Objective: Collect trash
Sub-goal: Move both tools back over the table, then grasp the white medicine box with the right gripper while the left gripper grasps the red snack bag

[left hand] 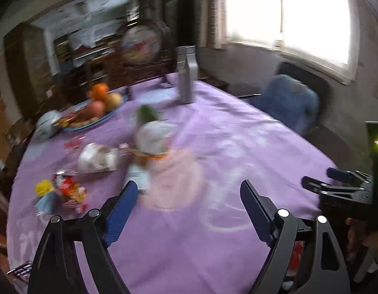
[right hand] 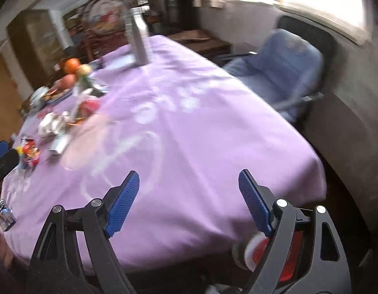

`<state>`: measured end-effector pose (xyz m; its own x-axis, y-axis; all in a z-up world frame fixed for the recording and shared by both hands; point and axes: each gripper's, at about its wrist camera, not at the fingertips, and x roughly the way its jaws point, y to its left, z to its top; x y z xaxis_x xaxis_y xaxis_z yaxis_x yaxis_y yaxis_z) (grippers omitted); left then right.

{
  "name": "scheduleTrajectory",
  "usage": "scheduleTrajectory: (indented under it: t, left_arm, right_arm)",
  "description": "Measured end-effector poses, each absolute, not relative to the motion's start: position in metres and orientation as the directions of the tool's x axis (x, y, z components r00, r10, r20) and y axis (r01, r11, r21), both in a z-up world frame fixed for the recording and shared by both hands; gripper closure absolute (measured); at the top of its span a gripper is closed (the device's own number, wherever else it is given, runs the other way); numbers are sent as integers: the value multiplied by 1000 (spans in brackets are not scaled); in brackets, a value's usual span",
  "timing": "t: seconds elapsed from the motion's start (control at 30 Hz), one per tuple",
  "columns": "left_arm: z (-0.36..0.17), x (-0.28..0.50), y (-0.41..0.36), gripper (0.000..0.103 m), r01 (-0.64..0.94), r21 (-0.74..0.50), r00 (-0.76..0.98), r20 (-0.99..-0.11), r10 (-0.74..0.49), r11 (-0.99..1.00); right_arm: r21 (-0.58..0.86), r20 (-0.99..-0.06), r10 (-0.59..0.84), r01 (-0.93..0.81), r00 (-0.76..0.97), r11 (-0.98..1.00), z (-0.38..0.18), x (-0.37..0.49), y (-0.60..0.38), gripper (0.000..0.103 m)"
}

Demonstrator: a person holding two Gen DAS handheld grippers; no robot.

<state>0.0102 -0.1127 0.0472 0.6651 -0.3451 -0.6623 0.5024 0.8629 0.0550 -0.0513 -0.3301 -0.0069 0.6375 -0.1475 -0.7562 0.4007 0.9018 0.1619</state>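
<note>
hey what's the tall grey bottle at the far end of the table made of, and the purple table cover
The tall grey bottle looks like brushed metal, matte with a soft sheen, though blur leaves painted plastic possible. The purple table cover looks like thin woven cloth: it drapes over the edge in soft creases.

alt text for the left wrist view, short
The left gripper hangs open and empty over a purple tablecloth. Crumpled wrappers and a white wad lie left of centre, a fruit plate behind them. The right gripper shows at the right edge.

Motion blur smears the wrappers [left hand: 71, 188] on the worktop [left hand: 213, 147] (print unreadable); a red object [right hand: 290, 254] sits half hidden below.
</note>
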Motion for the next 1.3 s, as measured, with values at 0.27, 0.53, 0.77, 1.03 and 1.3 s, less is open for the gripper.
scheduleTrajectory:
  t: [0.27,0.53,0.77,1.03,1.3]
  left_arm:
    - [37,110,-56,19,347,38,650,-729,-212,937]
    - [0,161,-11,19,212,-21,600,-786,-147,977]
    - [-13,173,7,19,126,-23,578,-811,-93,992]
    - [-25,188,20,19,62,-32,540,-840,-61,998]
    - [-28,195,39,19,-6,-103,508,-857,-86,995]
  right_arm:
    - [184,-751,-27,249,659,951,3,16,-270,21]
    - [193,-774,41,174,631,966,-6,61,-234,21]
    - [232,-798,116,124,591,965,-20,101,-209,21]
    - [250,-804,182,45,566,967,-25,129,-177,21]
    - [294,-835,243,26,494,955,-36,163,-158,20]
